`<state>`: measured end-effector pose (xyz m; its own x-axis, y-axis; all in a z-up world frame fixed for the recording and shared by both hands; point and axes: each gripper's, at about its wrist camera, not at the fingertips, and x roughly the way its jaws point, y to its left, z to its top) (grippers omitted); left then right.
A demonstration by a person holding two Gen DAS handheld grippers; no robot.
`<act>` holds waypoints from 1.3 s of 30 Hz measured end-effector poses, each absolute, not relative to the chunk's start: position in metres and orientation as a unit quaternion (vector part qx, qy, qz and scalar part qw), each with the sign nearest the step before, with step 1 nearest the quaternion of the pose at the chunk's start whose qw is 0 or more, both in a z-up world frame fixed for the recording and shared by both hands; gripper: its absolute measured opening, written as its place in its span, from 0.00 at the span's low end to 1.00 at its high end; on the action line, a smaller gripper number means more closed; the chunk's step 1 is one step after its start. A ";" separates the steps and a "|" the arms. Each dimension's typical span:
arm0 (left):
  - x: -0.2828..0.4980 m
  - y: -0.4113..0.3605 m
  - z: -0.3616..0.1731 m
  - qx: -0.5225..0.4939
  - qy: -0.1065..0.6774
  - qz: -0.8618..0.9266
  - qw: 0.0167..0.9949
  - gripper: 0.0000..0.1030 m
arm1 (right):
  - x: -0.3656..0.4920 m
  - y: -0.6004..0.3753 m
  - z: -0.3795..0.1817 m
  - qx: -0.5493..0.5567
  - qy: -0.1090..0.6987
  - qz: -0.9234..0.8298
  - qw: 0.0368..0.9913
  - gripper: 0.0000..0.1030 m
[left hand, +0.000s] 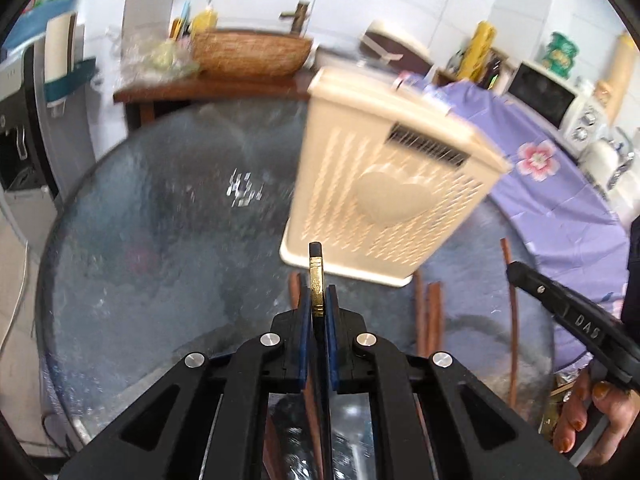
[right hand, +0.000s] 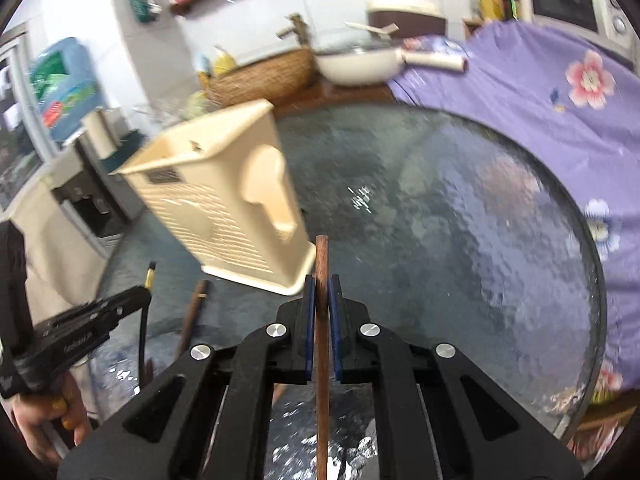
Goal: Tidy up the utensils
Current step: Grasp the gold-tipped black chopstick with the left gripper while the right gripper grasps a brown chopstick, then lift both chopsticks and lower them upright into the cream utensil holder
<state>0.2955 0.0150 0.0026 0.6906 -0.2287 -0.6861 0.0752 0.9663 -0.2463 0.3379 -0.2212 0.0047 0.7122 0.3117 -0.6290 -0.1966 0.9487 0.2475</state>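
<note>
Above glass table (left hand: 160, 240), both hands angle chopsticks downward.

The utensil holder (left hand: 384, 184) is cream plastic, its front patterned with rows of small slanted slots around a plain heart shape. The round table (right hand: 460, 208) has a dark blue-grey glass top with a rippled, hammered texture. A lilac cloth (right hand: 532, 96) printed with pink-and-white flowers covers the table's far right edge. The chopstick (left hand: 316, 280) in the left gripper (left hand: 319, 300) is black with a gold band bearing dark characters. The chopstick (right hand: 322, 320) in the right gripper (right hand: 322, 296) is plain reddish-brown wood. Both grippers are black with blue pads (right hand: 309, 320).
</note>
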 end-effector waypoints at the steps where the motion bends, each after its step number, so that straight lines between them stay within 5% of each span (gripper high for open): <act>1: 0.292 0.015 0.008 -0.099 0.378 -0.086 0.917 0.07 | 0.332 -0.222 0.011 0.082 0.344 0.148 0.924 0.07; 21: 0.228 0.020 0.075 -0.088 0.291 -0.147 0.941 0.06 | 0.250 -0.230 0.082 0.059 0.258 0.262 0.928 0.07; 39: 0.222 0.015 0.151 -0.066 0.215 -0.164 0.961 0.06 | 0.260 -0.212 0.169 0.038 0.195 0.282 0.939 0.07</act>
